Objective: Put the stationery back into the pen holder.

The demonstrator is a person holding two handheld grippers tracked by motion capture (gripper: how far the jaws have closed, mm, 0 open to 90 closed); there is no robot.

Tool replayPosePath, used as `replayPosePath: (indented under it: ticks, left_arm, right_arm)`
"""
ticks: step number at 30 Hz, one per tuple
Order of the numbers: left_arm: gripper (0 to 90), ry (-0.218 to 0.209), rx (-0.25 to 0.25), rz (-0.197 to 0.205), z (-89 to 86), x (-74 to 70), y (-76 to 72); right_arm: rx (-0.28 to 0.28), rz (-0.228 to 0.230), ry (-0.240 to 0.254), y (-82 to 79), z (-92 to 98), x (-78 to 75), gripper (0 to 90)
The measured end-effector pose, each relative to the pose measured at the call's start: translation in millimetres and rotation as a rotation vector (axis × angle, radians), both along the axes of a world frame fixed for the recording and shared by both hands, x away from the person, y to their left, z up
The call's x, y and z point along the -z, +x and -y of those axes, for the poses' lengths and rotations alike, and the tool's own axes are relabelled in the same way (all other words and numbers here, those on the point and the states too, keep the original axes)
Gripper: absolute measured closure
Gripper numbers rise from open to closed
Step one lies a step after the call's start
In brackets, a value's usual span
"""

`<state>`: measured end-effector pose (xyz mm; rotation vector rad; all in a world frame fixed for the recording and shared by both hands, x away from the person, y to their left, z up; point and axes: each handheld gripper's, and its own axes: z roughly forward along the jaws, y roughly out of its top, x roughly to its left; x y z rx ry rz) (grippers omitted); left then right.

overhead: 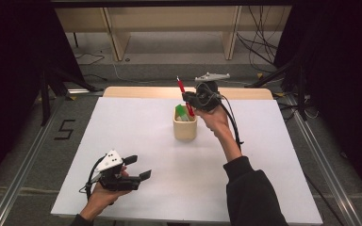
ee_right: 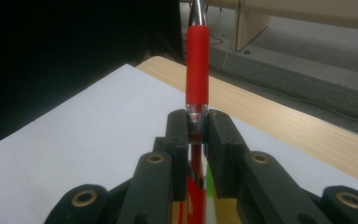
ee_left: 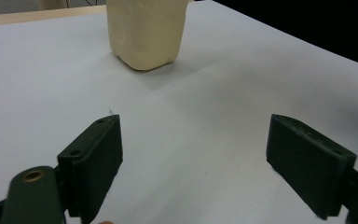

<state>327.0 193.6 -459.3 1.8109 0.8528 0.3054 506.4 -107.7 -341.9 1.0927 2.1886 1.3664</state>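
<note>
A cream cup (overhead: 185,126) stands near the middle of the white table top (overhead: 136,141), with green things (overhead: 182,113) inside it. Just above its right rim my right gripper (overhead: 189,104) is shut on a red pen (overhead: 184,96) that stands nearly upright, its lower end at the cup's mouth. In the right gripper view the jaws clamp the red pen (ee_right: 197,70) below its red grip, and the gripper (ee_right: 197,128) has green showing beneath it. My left gripper (overhead: 139,167) rests at the near left, open, nothing between its jaws. The left gripper (ee_left: 193,163) faces the cup (ee_left: 144,32).
A strip of bare wood (overhead: 136,92) runs along the table's far edge. Beyond it stand wooden furniture legs (overhead: 115,40) and loose cables (overhead: 259,42) on the floor. Metal rails (overhead: 23,160) run along both sides of the table.
</note>
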Motion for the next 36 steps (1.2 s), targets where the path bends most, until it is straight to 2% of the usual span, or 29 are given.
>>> replayPosePath:
  ticks: [21,28,36]
  left_arm:
    - [18.3,-0.002,-0.001,0.002,0.2,-0.2,-0.3]
    - [18.2,-0.003,-0.001,0.003,0.1,-0.2,-0.3]
    - [18.3,-0.001,0.001,0.004,0.3,-0.2,-0.3]
  right_arm:
    - [0.049,-0.027,-0.027,20.0,-11.3,19.5,79.6]
    - [0.048,-0.025,-0.046,20.9,-13.5,25.1,79.6]
    - [0.055,-0.04,-0.037,21.9,-12.1,35.6,79.5]
